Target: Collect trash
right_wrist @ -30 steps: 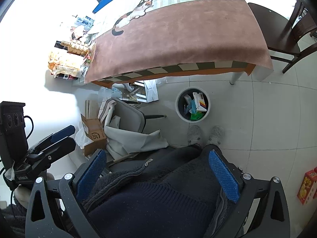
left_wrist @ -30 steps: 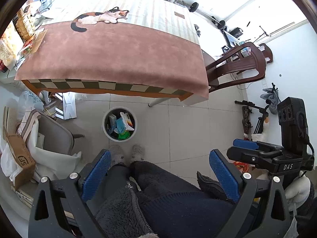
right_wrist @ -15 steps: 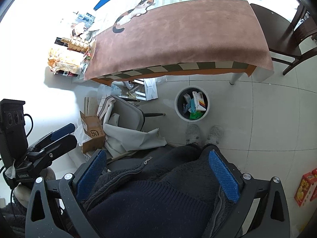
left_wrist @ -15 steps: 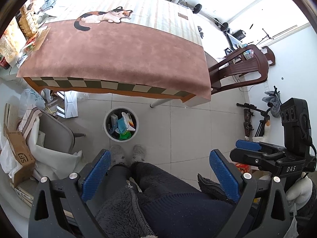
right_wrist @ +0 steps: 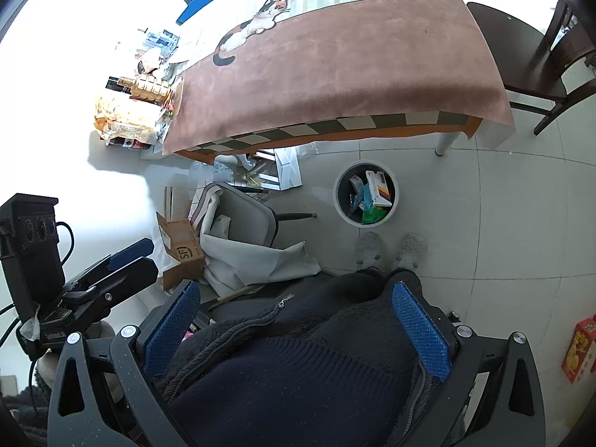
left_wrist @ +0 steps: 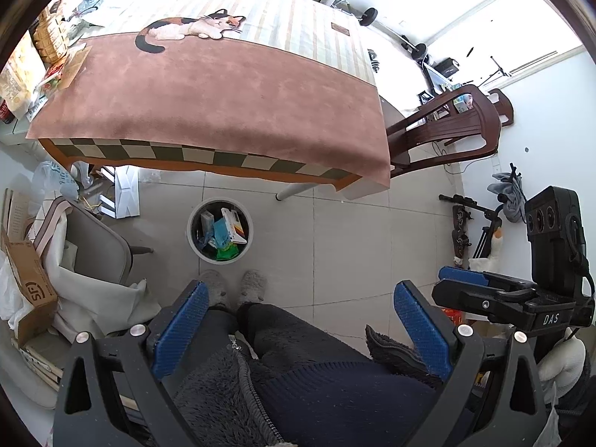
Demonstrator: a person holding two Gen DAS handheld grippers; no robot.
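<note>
Overhead, we look down from both wrist cameras at a tiled floor and a covered table.

Left gripper: our left gripper (left_wrist: pixel 298 326) is spread wide with nothing between its blue pads (left_wrist: pixel 181 329); it hangs above our dark-trousered legs.

Right gripper: our right gripper (right_wrist: pixel 296 329) is likewise released, its blue pads (right_wrist: pixel 421 335) wide apart and empty; in the left wrist view we see it from the side at the right edge, its pads near each other from that angle.

Trash bin: the round white trash bin (left_wrist: pixel 193 240) stands on the floor just beyond our grey slippers (left_wrist: pixel 253 285), near the front edge of the table.

Trash: the trash (left_wrist: pixel 223 229) lies inside the bin, boxes and wrappers in white, blue, orange and green.

Table: the table (left_wrist: pixel 223 93) carries a brown cloth with a checked border; a cat picture (left_wrist: pixel 186 29) is printed at its far part.

Far-left clutter: we see packets and a golden bottle (right_wrist: pixel 149 87) at the table's left end.

Chairs: a dark wooden chair (left_wrist: pixel 447 126) sits at the right end; a grey chair (right_wrist: pixel 246 212) draped with cloth sits left of the bin.

Cardboard box: an open cardboard box (right_wrist: pixel 182 253) rests beside the grey chair.
</note>
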